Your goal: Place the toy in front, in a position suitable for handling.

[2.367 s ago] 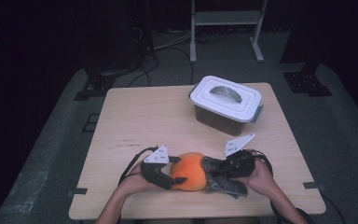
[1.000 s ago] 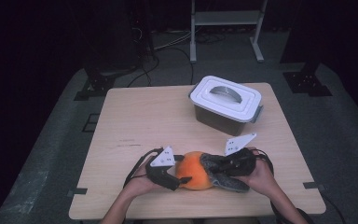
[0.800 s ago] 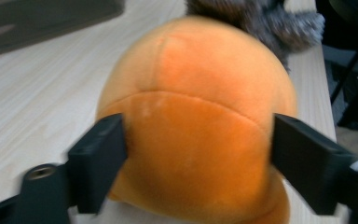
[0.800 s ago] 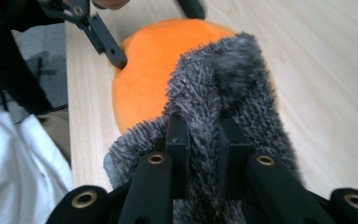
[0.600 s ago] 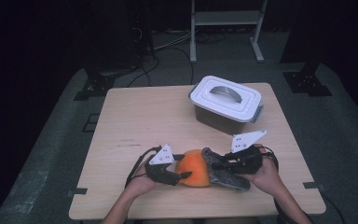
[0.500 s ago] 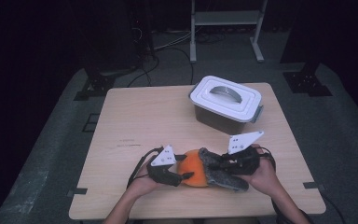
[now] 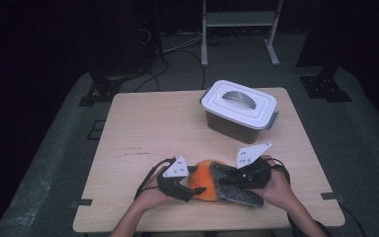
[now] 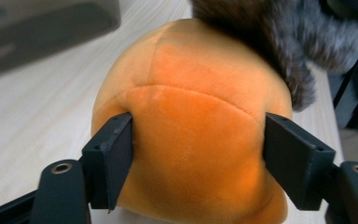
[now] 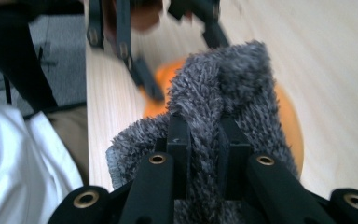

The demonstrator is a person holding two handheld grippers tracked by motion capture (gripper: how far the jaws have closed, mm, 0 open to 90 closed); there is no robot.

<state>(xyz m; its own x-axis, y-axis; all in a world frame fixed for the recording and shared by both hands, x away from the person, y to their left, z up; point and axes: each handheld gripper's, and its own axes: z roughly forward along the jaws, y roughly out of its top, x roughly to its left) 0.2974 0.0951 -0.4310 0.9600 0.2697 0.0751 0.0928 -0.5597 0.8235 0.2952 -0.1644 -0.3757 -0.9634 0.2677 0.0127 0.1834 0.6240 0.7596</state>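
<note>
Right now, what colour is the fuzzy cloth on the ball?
Grey. The cloth shows best in the right gripper view, draped over the orange ball.

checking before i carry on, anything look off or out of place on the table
Nothing looks spilled or damaged. The lidded box sits closed at the table's far side. The grey fuzzy cloth, pinched in the right gripper, lies draped over the orange plush, whose sides the left gripper straddles.

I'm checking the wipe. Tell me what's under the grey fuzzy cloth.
Under the grey fuzzy cloth sits the orange plush ball; its covered right side is hidden. The right gripper pinches the cloth, and the left gripper straddles the ball's bare side.
</note>
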